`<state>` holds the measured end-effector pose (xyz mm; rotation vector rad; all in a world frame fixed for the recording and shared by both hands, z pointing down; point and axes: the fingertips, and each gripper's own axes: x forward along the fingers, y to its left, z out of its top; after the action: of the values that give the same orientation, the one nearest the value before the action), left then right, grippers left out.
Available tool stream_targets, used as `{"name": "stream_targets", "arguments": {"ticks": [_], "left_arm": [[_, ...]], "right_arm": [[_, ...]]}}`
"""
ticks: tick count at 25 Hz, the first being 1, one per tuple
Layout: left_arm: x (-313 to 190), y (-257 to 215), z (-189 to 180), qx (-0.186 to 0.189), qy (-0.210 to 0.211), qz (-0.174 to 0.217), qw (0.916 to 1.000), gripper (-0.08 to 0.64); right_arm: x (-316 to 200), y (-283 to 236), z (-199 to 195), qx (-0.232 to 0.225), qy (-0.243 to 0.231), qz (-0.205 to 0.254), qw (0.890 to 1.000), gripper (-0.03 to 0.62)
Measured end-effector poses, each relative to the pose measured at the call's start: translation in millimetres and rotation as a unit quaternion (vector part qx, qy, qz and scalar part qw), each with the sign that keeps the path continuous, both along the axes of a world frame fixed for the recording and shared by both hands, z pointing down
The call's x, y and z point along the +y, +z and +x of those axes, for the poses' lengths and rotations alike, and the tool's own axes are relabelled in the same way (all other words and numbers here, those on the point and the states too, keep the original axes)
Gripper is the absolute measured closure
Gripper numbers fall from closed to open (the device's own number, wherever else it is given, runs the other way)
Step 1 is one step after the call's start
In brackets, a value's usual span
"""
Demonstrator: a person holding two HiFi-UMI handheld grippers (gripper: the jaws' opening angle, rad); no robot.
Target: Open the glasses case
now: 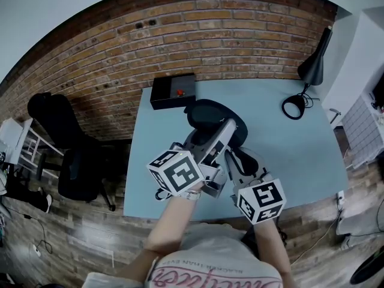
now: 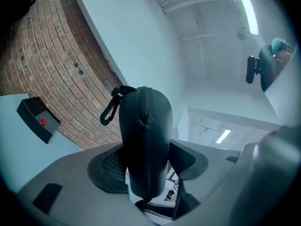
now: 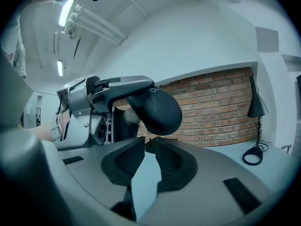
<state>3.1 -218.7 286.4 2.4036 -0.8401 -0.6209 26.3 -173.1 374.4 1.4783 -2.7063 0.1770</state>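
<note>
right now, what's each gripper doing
left gripper: closed on the glasses case
right gripper: open, fingers slightly apart under the glasses case

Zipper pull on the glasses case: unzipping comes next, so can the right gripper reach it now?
Probably yes: the left gripper holds the glasses case aloft, its zipper pull hanging at the right gripper's parted tips, unobstructed.

Nothing legible for you here. The pink lettering on your shirt (image 1: 211, 276), at six o'clock in the head view, runs upside down and is too blurred to read. A small pale mark on the glasses case (image 3: 157, 109) in the right gripper view is illegible too.
</note>
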Motion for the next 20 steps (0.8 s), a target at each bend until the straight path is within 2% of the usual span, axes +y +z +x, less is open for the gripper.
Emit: {"name": "stream_targets", "arguments": {"ticks": [1,3,4,20], "left_arm": [[0.1,0.9,0.1,0.0,0.001,-0.001,1.0,0.301],[-0.7,2.4,0.3,0.001,0.002,-0.002,1.0,0.301],[-1.4,2.8,0.4,0.003,0.003,-0.004,1.0,0.301],[-2.9,3.2,-4.7,0.007,0.018,-0.012,0.9997,0.302]], "right_arm": [[-0.6,-0.2,-0.1,0.001,0.003,0.001,1.0,0.509],[-1.7,-0.4,0.5,0.001,0.006,0.002,1.0,0.568],[-2.2,-0.3,1.1,0.001,0.006,0.002,1.0,0.574],[-4.8,2.9,5.7,0.014,0.012,-0.006,1.0,0.575]]}}
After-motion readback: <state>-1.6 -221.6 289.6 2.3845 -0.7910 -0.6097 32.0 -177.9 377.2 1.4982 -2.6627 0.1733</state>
